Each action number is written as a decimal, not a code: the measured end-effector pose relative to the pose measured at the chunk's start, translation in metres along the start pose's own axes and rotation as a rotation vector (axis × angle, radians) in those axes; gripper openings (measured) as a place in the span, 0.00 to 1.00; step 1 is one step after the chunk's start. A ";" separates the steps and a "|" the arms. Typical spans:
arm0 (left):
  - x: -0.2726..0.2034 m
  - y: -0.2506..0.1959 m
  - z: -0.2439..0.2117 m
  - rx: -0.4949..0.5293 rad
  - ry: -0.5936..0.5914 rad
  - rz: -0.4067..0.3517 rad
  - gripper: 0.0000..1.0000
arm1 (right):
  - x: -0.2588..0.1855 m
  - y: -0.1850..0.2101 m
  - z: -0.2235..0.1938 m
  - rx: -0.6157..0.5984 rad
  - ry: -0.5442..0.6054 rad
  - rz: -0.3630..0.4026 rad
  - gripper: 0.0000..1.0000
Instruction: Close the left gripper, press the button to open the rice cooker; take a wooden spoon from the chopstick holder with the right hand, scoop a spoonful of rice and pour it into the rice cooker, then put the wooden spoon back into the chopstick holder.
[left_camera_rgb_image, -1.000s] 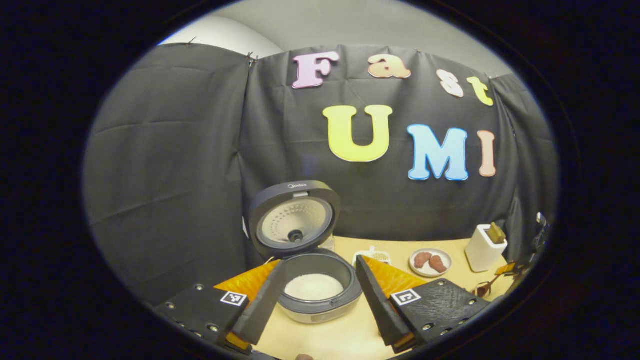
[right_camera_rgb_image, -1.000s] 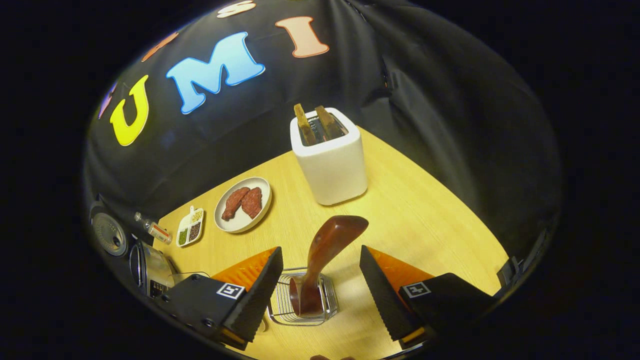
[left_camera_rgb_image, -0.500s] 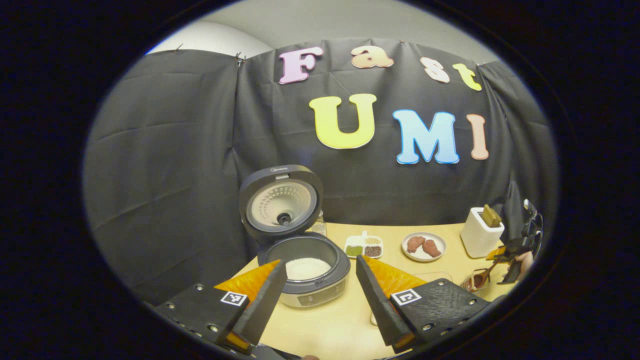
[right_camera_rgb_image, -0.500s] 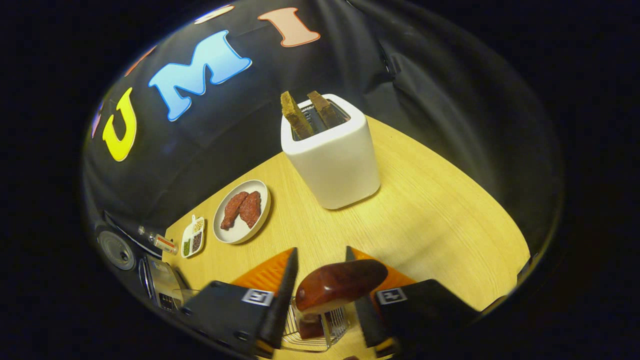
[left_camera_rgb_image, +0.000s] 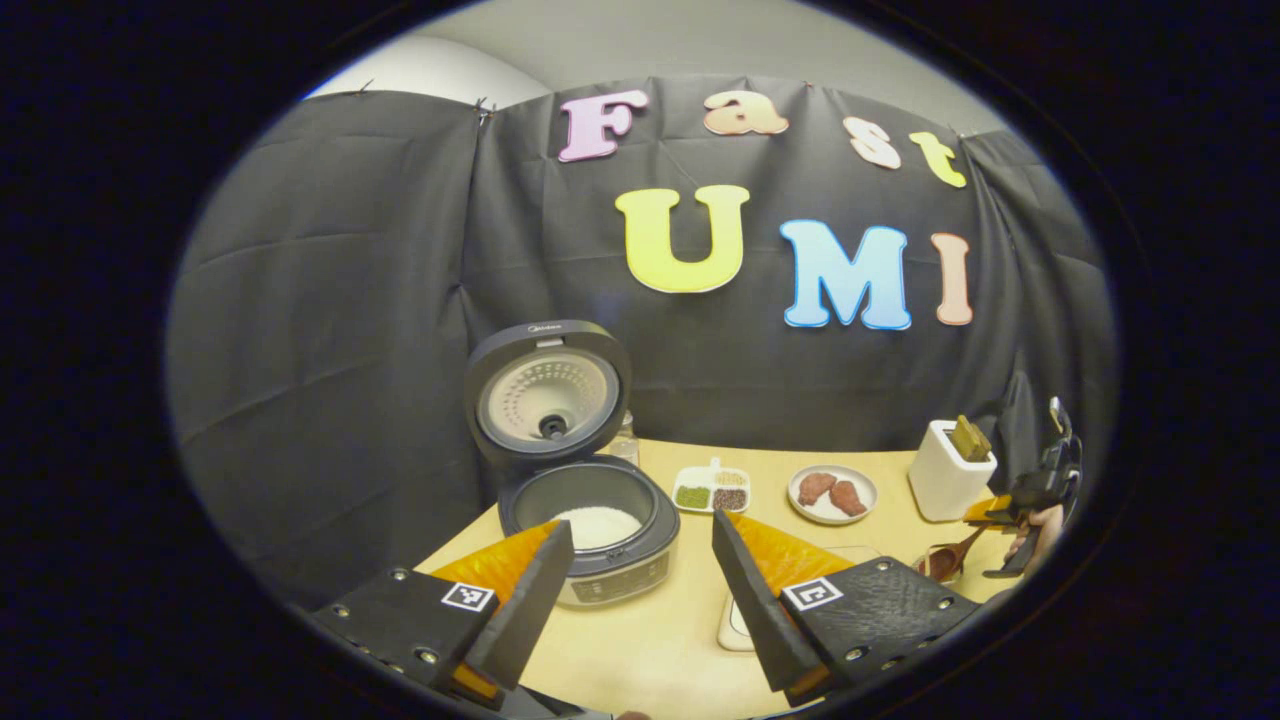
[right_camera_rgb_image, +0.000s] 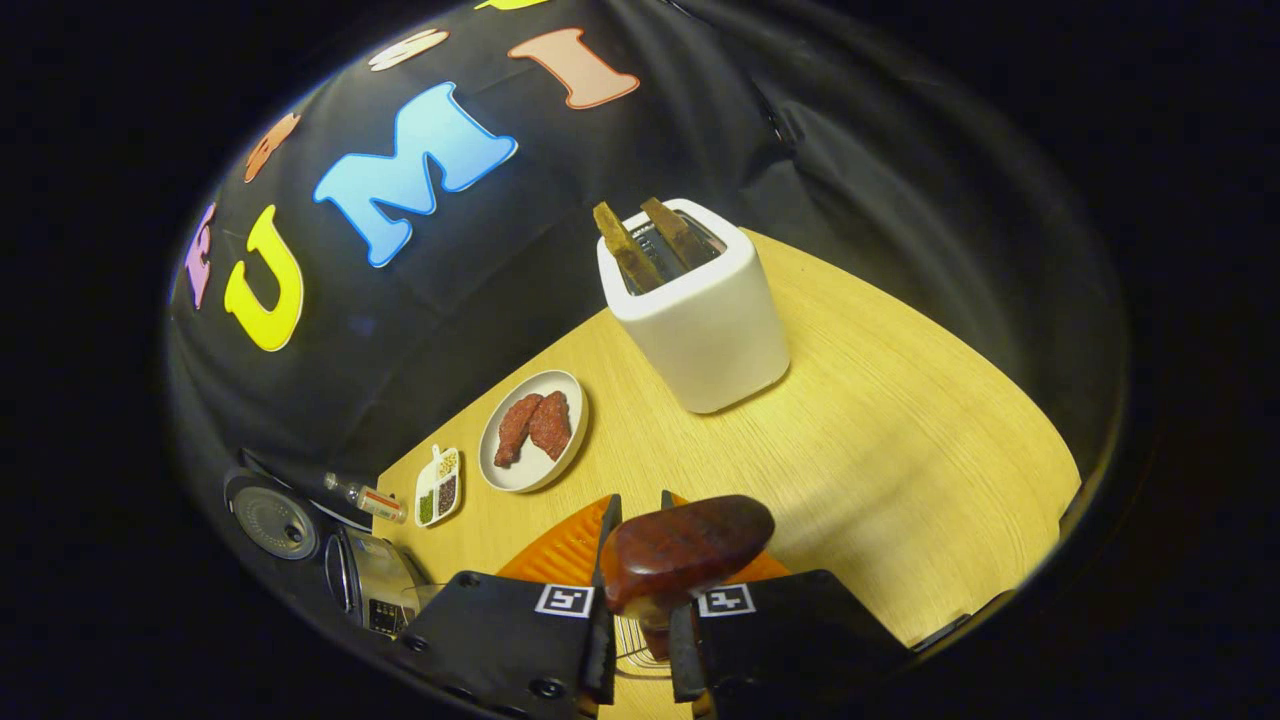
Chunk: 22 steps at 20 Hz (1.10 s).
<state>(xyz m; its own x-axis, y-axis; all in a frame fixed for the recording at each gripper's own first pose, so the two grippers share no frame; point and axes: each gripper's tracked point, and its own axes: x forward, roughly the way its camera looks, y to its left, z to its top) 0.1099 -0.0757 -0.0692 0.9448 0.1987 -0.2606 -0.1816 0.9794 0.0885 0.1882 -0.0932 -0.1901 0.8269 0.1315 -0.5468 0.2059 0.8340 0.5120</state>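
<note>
The dark rice cooker stands open with its lid upright and white rice in the pot. My left gripper hovers open just in front of it, with nothing between the fingers. My right gripper is shut on the dark brown wooden spoon, which stands in the wire chopstick holder below the fingers. Far right in the left gripper view, a hand holds the right gripper on the spoon. The cooker also sits at the lower left of the right gripper view.
A white toaster with two slices stands at the back right of the wooden table. A plate of meat, a small divided dish of beans and a little bottle lie between toaster and cooker. A pale container sits by my left fingers.
My right gripper came down over the spoon and shut on it. My left gripper drew back from the cooker and stayed open.
</note>
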 end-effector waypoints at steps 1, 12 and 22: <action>0.002 0.002 0.000 0.008 0.001 -0.006 0.89 | -0.009 0.004 0.004 -0.020 -0.014 0.002 0.19; 0.034 0.036 -0.001 0.011 -0.022 -0.132 0.89 | -0.104 0.012 0.037 -0.084 -0.245 -0.121 0.19; 0.061 0.029 -0.015 0.024 -0.045 -0.353 0.89 | -0.174 0.016 0.002 -0.043 -0.333 -0.224 0.23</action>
<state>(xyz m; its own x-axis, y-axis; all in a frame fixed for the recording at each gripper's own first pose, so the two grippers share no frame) 0.1584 -0.0347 -0.0971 0.9594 -0.1539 -0.2363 0.1639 0.9862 0.0235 0.0484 -0.1037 -0.0853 0.8897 -0.2308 -0.3939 0.3841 0.8447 0.3728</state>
